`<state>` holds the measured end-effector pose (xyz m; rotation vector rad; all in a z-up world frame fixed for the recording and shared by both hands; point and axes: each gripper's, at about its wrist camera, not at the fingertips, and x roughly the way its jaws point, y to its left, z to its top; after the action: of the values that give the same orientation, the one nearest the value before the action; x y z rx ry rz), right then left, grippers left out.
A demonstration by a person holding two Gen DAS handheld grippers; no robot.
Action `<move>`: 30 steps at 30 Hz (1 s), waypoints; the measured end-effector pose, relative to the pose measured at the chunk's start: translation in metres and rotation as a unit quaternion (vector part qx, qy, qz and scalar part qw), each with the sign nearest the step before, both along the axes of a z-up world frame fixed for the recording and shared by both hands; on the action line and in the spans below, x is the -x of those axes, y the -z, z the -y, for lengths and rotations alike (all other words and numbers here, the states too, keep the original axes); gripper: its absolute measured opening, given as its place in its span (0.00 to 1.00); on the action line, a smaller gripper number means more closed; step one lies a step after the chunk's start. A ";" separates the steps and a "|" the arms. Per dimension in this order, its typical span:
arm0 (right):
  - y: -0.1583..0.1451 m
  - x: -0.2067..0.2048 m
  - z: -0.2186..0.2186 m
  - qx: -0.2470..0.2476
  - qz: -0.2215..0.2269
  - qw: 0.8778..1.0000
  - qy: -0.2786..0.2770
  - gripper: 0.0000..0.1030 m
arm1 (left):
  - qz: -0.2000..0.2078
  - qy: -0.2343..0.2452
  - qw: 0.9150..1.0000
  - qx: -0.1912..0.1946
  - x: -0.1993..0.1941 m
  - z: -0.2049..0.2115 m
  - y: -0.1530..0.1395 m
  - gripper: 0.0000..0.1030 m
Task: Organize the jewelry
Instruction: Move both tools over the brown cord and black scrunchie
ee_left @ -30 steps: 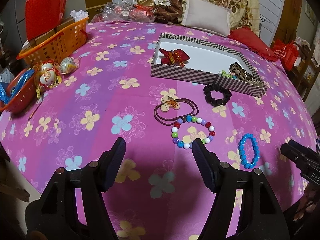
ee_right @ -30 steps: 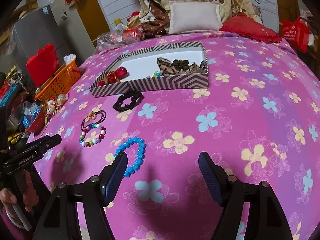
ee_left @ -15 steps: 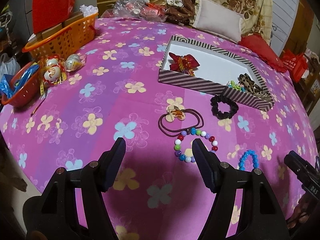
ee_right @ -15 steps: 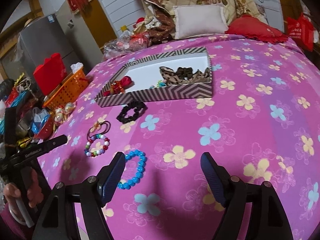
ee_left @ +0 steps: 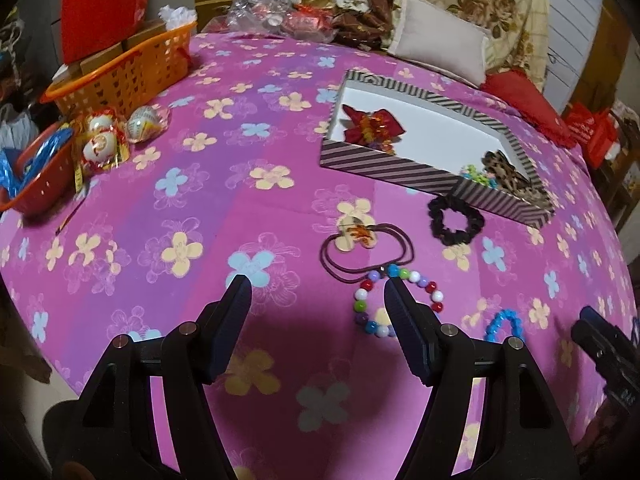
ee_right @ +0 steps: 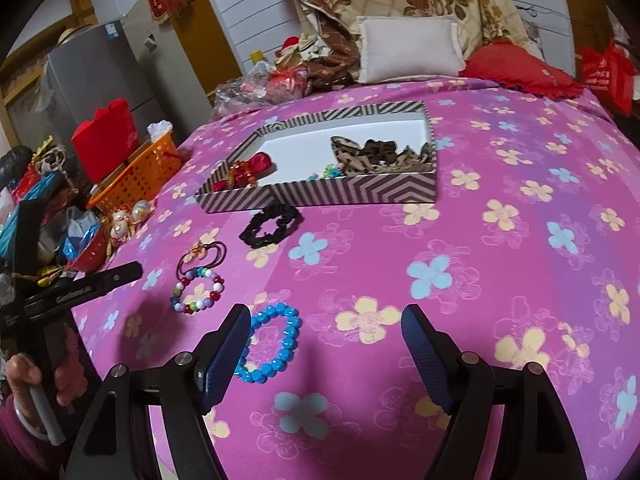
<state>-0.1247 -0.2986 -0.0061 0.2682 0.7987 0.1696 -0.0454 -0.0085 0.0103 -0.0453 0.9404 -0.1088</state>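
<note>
Compared with a second ago the two views have shifted only a little: in the left wrist view the multicoloured bead bracelet now sits lower in the frame, partly behind the right-hand finger of the left gripper, where before it lay clear ahead of the jaws; in the right wrist view the blue bead bracelet has slid down to just beside the left-hand finger of the right gripper; this suggests both hands are lining up on loose pieces, though no pickup has begun; both grippers stand wide apart and hold nothing, the right one a touch wider than before; the multicoloured bracelet lies to the right of the left gripper's gap, not between the fingers; the blue bracelet lies towards the left of the right gripper's gap, on the bedspread below; further off lie the brown hair tie with its charm and the black scrunchie, the latter just beside the striped box, which already holds a red bow and a leopard-print piece.
</note>
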 end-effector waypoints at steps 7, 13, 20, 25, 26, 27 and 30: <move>-0.005 0.000 0.010 0.016 -0.020 0.999 0.032 0.73 | -0.006 0.033 0.999 -0.027 0.004 0.012 0.005 0.67; -0.014 0.002 0.007 0.027 -0.023 0.998 0.044 0.73 | 0.000 0.039 0.998 -0.058 0.007 0.017 0.011 0.67; -0.008 0.005 -0.002 0.036 -0.036 0.998 0.038 0.73 | 0.002 0.037 0.998 -0.058 0.009 0.014 0.013 0.67; -0.005 0.006 -0.001 0.036 -0.041 0.998 0.038 0.73 | 0.004 0.037 0.997 -0.060 0.010 0.013 0.014 0.67; -0.004 0.007 -0.001 0.035 -0.041 0.998 0.038 0.73 | 0.004 0.036 0.997 -0.061 0.011 0.013 0.014 0.67; -0.005 0.006 -0.001 0.035 -0.041 0.998 0.038 0.73 | 0.004 0.035 0.997 -0.061 0.011 0.013 0.014 0.67; -0.001 0.007 -0.001 0.036 -0.045 0.998 0.038 0.73 | 0.001 0.033 0.998 -0.061 0.011 0.012 0.016 0.67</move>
<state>-0.1314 -0.2979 -0.0046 0.2395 0.8799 0.0586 -0.0566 -0.0201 -0.0054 0.0984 0.9444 -0.1134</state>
